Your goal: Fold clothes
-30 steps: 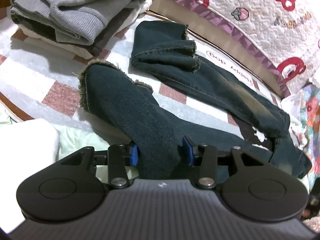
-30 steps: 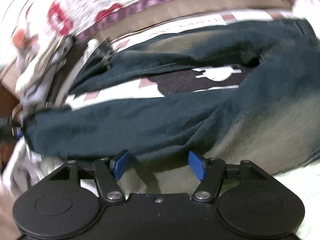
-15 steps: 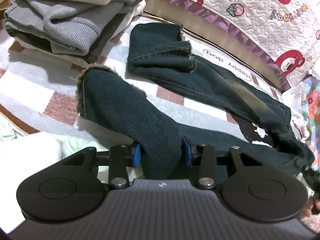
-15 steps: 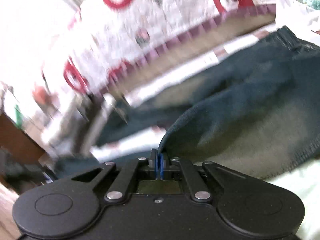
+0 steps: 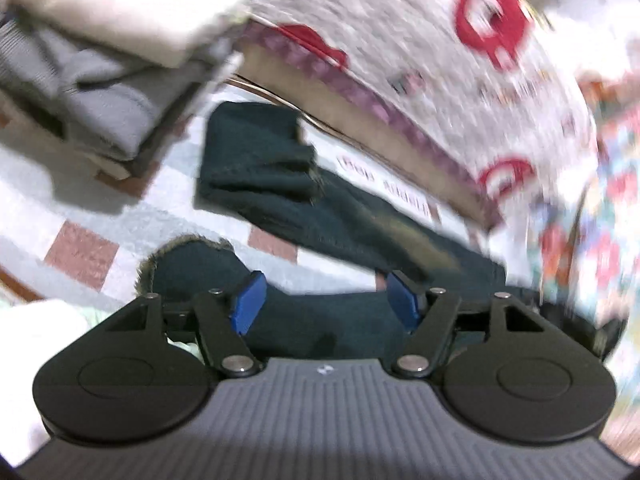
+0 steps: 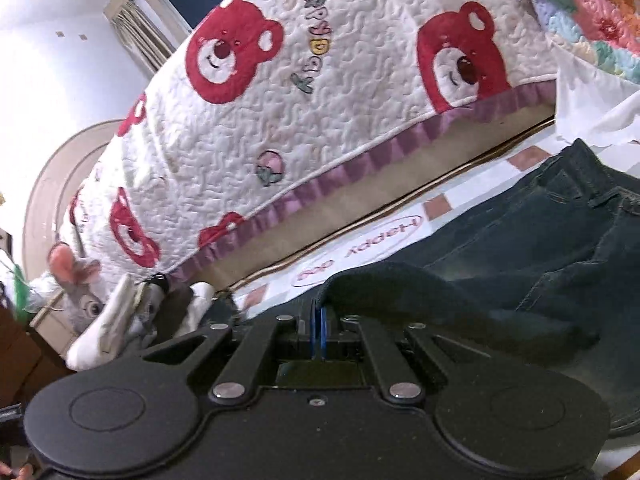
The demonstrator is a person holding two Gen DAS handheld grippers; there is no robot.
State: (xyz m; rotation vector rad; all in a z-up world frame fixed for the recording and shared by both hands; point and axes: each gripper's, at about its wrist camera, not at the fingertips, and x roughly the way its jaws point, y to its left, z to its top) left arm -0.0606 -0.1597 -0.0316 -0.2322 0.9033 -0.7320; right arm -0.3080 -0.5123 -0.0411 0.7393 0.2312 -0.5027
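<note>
My left tongs [image 5: 324, 300] have just been opening, releasing the jeans [image 5: 304, 200] leg onto the mat [image 5: 80, 208]; my right tongs [image 6: 318, 332] now pinch the waist fold, ready to carry over.

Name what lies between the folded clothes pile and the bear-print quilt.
In the left wrist view, one jeans leg lies on the checked blanket between the clothes pile and the quilt.
</note>
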